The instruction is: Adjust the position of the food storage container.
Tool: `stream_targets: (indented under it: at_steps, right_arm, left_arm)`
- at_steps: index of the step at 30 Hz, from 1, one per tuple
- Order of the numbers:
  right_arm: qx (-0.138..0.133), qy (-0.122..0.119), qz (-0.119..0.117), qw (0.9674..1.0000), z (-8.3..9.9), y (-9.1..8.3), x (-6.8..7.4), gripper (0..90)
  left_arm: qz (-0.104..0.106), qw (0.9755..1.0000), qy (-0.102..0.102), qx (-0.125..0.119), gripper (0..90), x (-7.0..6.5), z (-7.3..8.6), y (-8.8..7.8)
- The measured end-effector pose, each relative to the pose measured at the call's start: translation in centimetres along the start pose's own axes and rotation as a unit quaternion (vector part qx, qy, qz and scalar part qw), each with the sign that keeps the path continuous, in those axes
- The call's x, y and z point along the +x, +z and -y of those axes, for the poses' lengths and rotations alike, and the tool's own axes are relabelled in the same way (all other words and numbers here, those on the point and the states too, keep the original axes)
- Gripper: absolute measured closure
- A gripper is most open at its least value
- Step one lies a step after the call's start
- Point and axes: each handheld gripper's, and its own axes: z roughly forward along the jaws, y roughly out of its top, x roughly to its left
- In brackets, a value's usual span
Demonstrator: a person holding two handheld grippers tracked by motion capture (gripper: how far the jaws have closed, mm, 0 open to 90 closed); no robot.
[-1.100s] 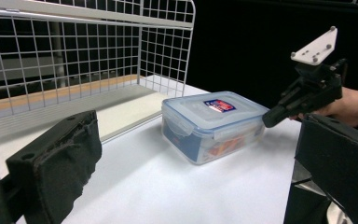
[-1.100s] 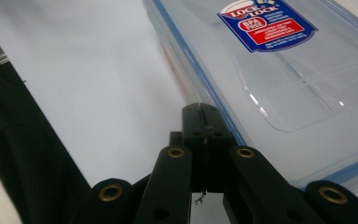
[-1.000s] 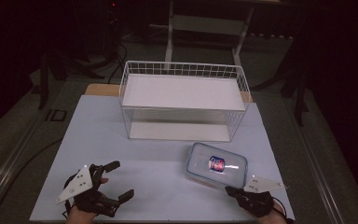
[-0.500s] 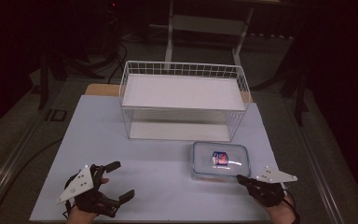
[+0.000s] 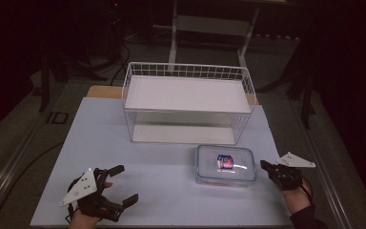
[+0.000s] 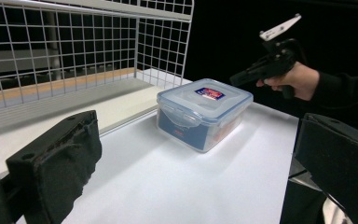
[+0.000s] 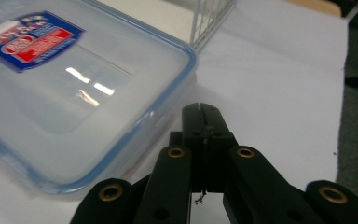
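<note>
The work in hand looks like the approach to the plastic box [image 5: 226,164], a clear lidded container with a blue rim and a red and blue label on top, which sits closed on the white table [image 5: 124,143] in the lower right of the high view, just in front of the right corner of the wire basket [image 5: 188,102]. The right gripper [image 5: 266,166] hovers at the box's right edge, near it but not touching as far as I can tell; in the right gripper view its 2 jaws are pressed together with nothing between them, the tips just beside the lid's blue rim at the centre of the frame. The left gripper [image 5: 119,183] sits in the lower left of the high view, well apart from the box, with its 2 jaws spread wide and empty; in the left gripper view the box [image 6: 204,112] stands in the middle of the frame with the basket [image 6: 74,51] behind it in the upper left. My judgement is that no grasp has begun yet. The next move probably calls for the right jaws to part before they can take a side or a lid clip, or else to push the box as they are, while the left gripper closes the gap from the other side if a 2-handed lift into the basket is meant.
</note>
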Motion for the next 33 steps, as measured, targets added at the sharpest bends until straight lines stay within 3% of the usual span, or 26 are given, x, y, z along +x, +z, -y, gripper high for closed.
stream_targets:
  at_steps: [5, 7, 12, 22, 33]
  right_arm:
    - [0.007, -0.007, -0.017, 0.9998, -0.2, 1.0, 0.5, 90.0]
    - [0.006, -0.011, -0.007, 0.9999, -0.2, 1.4, 0.9, 90.0]
    - [0.0, -0.013, -0.015, 0.9998, -0.9, 1.7, 1.5, 90.0]
    - [0.0, -0.017, -0.052, 0.9985, -1.8, 2.7, 3.8, 90.0]
    - [-0.003, -0.043, -0.084, 0.9956, -3.4, 4.4, 6.5, 90.0]
  left_arm:
    - [0.001, 1.0, -0.002, 0.001, 0.2, 0.0, 0.0, 0.0]
    - [0.003, 1.0, -0.004, 0.002, 0.2, 0.0, 0.1, 0.1]
    - [0.008, 0.9999, -0.002, 0.006, 0.2, -0.1, 0.1, 0.3]
    - [0.009, 0.9999, -0.003, 0.01, 0.2, -0.1, 0.2, 0.3]
    - [0.009, 0.9999, -0.003, 0.011, 0.2, -0.2, 0.2, 0.3]
